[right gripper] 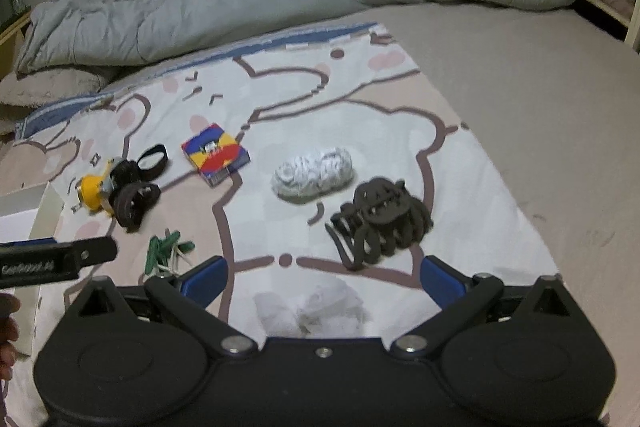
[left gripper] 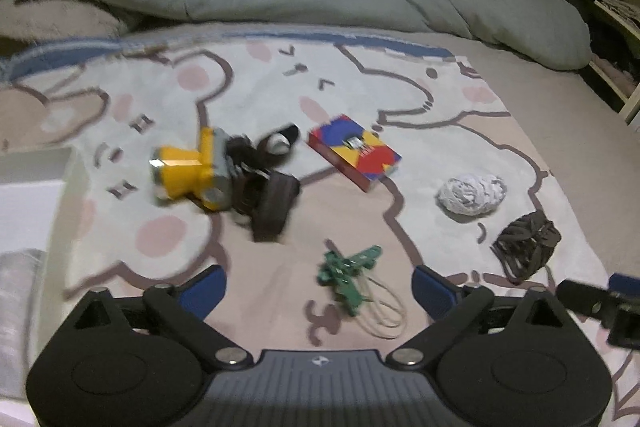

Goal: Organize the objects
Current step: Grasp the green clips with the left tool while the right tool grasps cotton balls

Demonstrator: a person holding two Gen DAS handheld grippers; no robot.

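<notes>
One green clip point(left gripper: 350, 273), perhaps plastic

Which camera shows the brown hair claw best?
The right wrist view: the hair claw lies near the centre, close and large, its curved teeth distinct. In the left wrist view it sits small toward the right edge, a dark blurred lump with teeth hard to separate.
</notes>
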